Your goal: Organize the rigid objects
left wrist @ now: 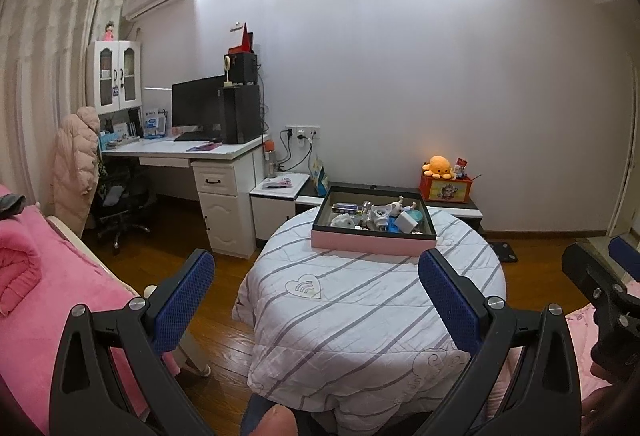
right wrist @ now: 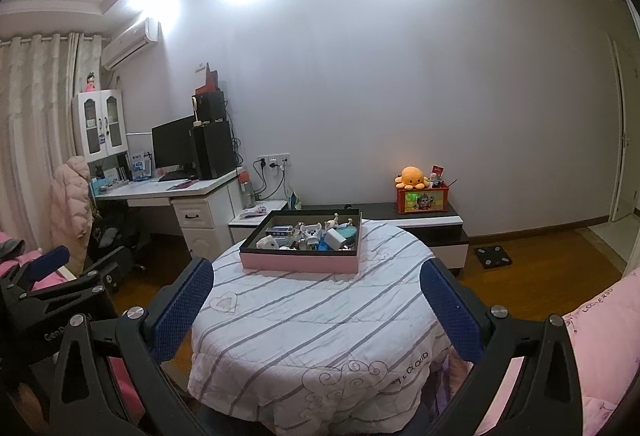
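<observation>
A shallow rectangular tray (left wrist: 374, 242) with a pink outer wall and a dark inner lining sits on the far half of a round table (left wrist: 360, 316), its long axis running left to right across the left wrist view and turned slightly on the diagonal in the right wrist view (right wrist: 300, 261). The table is draped in a white quilted cloth with thin grey stripes, a stitched heart and swirl embroidery near the front edge. Inside the tray lies a jumble of small hard items: a white cube-shaped charger (left wrist: 405, 223), a round teal tin (left wrist: 416, 216), a flat blue-and-white box (left wrist: 347, 207) lying lengthwise toward the left end, and white plastic pieces that are too small to name. The left gripper (left wrist: 316, 290) hangs short of the table with its blue textured pads spread wide and nothing between them; the right gripper (right wrist: 316, 296) is likewise spread wide and empty, well short of the tray. Each gripper's black frame shows at the edge of the other's view. Behind the table stand a low black-and-white cabinet (right wrist: 432, 226) carrying an orange plush octopus (right wrist: 412, 176), and a white desk (left wrist: 192, 152) with a dark monitor.
</observation>
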Tool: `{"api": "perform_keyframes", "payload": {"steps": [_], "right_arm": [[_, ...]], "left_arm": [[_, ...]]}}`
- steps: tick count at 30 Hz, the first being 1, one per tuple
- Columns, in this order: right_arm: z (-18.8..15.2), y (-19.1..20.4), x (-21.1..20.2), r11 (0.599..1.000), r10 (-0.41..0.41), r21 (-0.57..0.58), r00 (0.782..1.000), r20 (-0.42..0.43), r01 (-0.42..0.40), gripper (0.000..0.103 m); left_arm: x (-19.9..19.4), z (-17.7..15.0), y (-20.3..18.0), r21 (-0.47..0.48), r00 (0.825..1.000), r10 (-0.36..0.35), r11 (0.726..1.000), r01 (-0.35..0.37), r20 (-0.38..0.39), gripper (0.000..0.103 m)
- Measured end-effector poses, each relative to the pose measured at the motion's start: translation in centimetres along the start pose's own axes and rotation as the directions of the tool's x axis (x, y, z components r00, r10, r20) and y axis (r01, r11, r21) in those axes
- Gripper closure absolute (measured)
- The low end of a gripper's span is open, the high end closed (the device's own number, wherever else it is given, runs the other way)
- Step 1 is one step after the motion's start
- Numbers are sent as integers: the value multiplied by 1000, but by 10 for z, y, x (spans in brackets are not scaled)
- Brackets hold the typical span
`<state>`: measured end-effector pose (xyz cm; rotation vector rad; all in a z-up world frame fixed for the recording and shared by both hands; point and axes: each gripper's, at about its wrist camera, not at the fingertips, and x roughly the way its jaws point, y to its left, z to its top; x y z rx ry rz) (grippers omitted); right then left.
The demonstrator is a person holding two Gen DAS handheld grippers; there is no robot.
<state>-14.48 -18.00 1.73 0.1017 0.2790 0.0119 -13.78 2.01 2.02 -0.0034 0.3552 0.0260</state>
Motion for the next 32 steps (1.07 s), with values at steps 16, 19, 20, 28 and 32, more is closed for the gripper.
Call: {"api": "perform_keyframes", "payload": {"steps": [16, 19, 20, 28, 32], "right_arm": [[-1, 2, 4, 1000, -7, -8, 1000, -14, 7, 0], [-1, 2, 4, 1000, -6, -11, 1000, -14, 6, 0], [-1, 2, 4, 1000, -5, -12, 1000, -14, 5, 0], [-3, 1, 8, 1000, -3, -8, 1000, -28, 3, 0], [-3, 0, 9, 1000, -4, -5, 999, -33, 4, 0]], "left_arm": [[0, 1, -3, 15, 1000, -12, 1000, 12, 4, 0], [0, 1, -3, 15, 1000, -12, 1000, 12, 3, 0], [0, 0, -3, 14, 1000, -13, 1000, 13, 1, 0], [1, 0, 0, 13, 1000, -11, 1000, 11, 1, 0], [3, -2, 3, 4, 1000, -23, 1000, 23, -6, 0]]}}
